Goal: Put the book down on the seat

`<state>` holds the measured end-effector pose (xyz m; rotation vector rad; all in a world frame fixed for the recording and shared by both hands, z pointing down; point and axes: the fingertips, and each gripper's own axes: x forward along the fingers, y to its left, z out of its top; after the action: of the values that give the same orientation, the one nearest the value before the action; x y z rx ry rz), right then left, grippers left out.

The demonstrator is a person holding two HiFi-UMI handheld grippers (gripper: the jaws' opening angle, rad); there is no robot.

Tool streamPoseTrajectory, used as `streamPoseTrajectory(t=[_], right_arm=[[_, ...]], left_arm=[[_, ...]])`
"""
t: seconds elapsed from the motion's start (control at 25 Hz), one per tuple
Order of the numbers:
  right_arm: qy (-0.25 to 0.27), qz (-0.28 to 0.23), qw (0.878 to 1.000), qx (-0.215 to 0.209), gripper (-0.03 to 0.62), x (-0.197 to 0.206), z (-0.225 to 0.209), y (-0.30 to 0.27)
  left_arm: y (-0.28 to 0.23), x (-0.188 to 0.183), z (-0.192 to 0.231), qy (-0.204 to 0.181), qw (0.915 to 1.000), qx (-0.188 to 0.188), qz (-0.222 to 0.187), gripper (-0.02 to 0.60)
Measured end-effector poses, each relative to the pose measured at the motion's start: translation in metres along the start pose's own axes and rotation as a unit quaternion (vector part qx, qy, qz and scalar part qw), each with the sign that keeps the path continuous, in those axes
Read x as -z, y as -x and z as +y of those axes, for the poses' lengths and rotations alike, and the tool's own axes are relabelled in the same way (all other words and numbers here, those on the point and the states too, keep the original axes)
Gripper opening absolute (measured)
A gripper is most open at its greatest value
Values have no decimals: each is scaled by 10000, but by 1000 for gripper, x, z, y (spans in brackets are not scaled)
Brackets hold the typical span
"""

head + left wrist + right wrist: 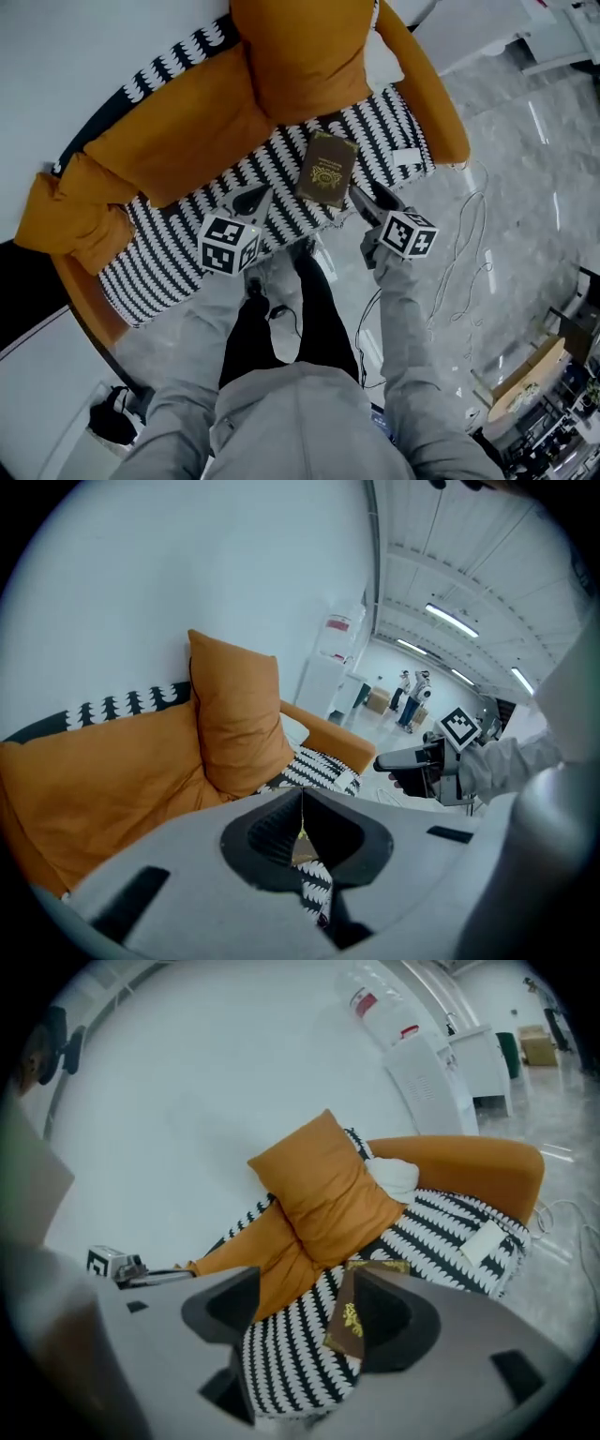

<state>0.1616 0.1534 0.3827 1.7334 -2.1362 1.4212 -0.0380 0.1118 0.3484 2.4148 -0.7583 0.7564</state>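
A brown book (326,169) with a gold emblem lies flat on the black-and-white patterned seat (187,248) of an orange sofa. My right gripper (373,204) hovers just past the book's near right corner, open, nothing between its fingers. In the right gripper view the book (349,1321) shows beyond the open jaws of the right gripper (305,1288), partly hidden by the right jaw. My left gripper (251,200) is above the seat's front edge, left of the book, shut and empty. In the left gripper view the jaws of the left gripper (302,803) meet, with the seat (319,766) beyond.
A big orange pillow (305,52) leans on the sofa back behind the book. An orange armrest (436,94) bounds the seat on the right. A white tag (406,157) lies on the cover. Cables (464,253) trail over the marble floor. The person's legs (281,309) stand at the sofa front.
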Motion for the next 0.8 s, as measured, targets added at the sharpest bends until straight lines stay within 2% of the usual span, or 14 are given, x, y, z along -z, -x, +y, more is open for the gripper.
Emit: streamPoseTrajectory(t=[0.12, 0.36, 0.4, 0.44, 0.48, 0.52, 0.64, 0.8], right_arm=[[253, -132, 9996, -26, 330, -4, 36, 29], [906, -343, 9950, 228, 322, 0, 104, 84], [1060, -404, 9930, 317, 306, -2, 116, 93], [1236, -496, 9901, 438, 257, -5, 127, 103], [1418, -620, 9863, 573, 163, -10, 137, 113], [1585, -753, 9820, 703, 102, -15, 148, 123], [1934, -1059, 9700, 1029, 47, -31, 176, 151], [2240, -1280, 9597, 1119, 43, -46, 216, 180]], left_arm=[[27, -18, -11, -208, 9996, 92, -178, 26], [91, -50, -33, -603, 9964, 246, -535, 26], [102, -55, -36, -663, 9957, 272, -582, 26], [113, -59, -38, -725, 9949, 294, -633, 26], [123, -64, -40, -793, 9940, 315, -688, 26], [133, -69, -42, -866, 9929, 334, -747, 26], [158, -86, -50, -1072, 9891, 402, -927, 26], [186, -105, -64, -1421, 9820, 527, -1129, 26]])
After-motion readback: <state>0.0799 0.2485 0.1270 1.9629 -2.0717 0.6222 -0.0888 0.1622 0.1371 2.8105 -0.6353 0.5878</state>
